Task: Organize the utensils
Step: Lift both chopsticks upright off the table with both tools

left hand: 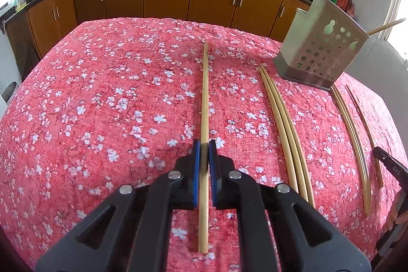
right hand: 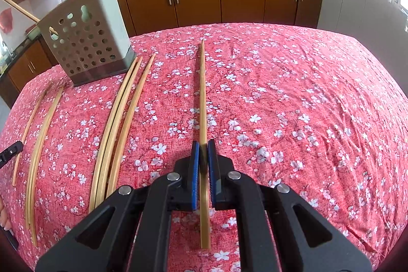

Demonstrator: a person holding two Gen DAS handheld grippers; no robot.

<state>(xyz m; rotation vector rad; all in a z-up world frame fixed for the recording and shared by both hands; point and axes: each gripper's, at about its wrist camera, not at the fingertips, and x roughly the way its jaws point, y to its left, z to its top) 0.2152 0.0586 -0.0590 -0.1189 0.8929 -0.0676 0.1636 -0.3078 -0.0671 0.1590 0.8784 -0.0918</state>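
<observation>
We have each gripper, left gripper (left hand: 204,153) and right gripper (right hand: 203,153), closed on 1 chopstick (left hand: 204,93) (right hand: 202,93), 2 utensils stand in the perforated holder (left hand: 320,55), and 5 loose chopsticks (right hand: 112,134) await on the tabletop (left hand: 102,106).

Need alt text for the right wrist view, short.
The right tool straddles a single pale wooden chopstick lying lengthwise on a red floral tablecloth, pads close beside it. More loose bamboo chopsticks lie to its left, near a perforated grey metal utensil holder.
</observation>
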